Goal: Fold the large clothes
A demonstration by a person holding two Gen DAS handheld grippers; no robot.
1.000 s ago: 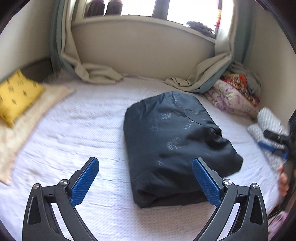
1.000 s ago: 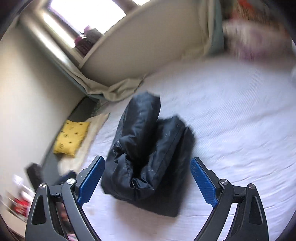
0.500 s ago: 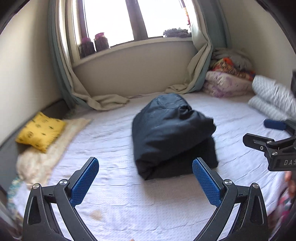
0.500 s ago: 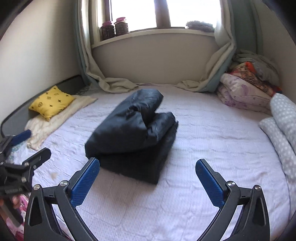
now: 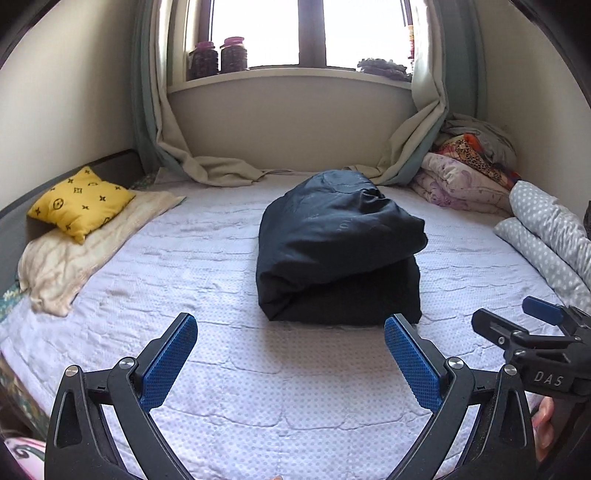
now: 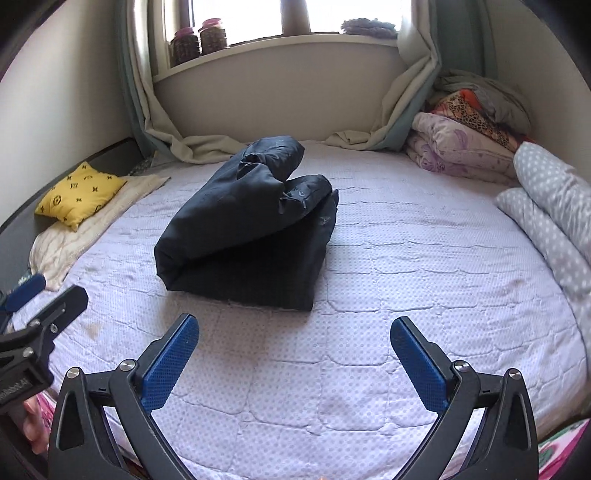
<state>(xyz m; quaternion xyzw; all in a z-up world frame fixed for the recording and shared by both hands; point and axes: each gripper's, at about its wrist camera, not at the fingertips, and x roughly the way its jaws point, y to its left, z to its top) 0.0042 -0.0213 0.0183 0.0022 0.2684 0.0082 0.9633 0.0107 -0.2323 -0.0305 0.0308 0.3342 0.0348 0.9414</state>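
The jacket (image 5: 338, 251), dark and folded into a thick bundle, lies in the middle of the bed (image 5: 258, 387), ahead of both tools and touching neither. The left gripper (image 5: 290, 365) stands wide with nothing between its blue pads. The right gripper (image 6: 293, 367) is also wide and empty, its jaws having just been opening.

1. The jacket's (image 5: 338, 251) far side and underside are hidden beyond the left gripper (image 5: 291, 363); its sleeves are tucked out of sight.
2. The right gripper (image 5: 532, 332) is cut off by the left wrist picture's right edge.
3. The jars' (image 6: 199, 38) contents are too dark to tell.
4. The lump on the sill (image 6: 369, 27) is too small to name.
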